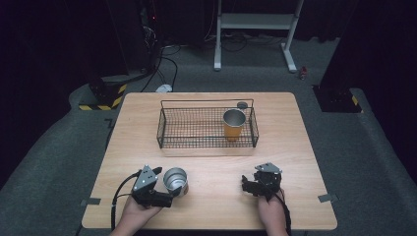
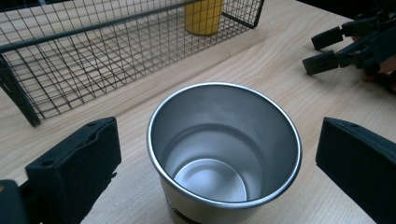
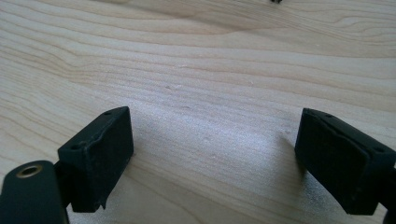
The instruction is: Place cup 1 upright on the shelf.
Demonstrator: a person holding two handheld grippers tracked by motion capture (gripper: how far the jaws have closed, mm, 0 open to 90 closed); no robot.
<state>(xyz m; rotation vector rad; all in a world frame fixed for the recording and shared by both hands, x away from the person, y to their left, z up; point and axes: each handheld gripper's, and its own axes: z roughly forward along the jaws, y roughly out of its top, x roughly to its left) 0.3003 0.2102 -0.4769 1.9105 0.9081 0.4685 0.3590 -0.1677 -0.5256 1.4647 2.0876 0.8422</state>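
Right now the left gripper (image 2: 215, 154) is straddling the steel cup (image 2: 224, 149), jaws spread wide on either side of it and not touching its wall. The cup is standing upright and empty on the table (image 1: 221, 167), toward the near left, between the person and the wire basket (image 1: 207, 129). In the high view the left gripper (image 1: 164, 184) is lying just beside the cup (image 1: 175, 180), held low over the wood.

Judging from this, the step in hand is the approach to a grasp: the cup is sitting squarely in the gap, but nothing is gripping it yet. An orange cup (image 1: 234, 125) is already standing inside the basket at its right end, so the steel cup is probably heading there too, into the free space at the left and middle.

The next move is calling for the jaws to close evenly on the cup's wall, below the rim, so that it is not tipping or sliding away on the smooth wood. The wall is tapering and shiny, so a firm, level pinch looks wise. After that, a lift high enough to clear the basket's top rail.

The right gripper (image 1: 253, 186) is resting near the table's near right, well apart from the cup, its jaws likewise spread with only bare wood between them.
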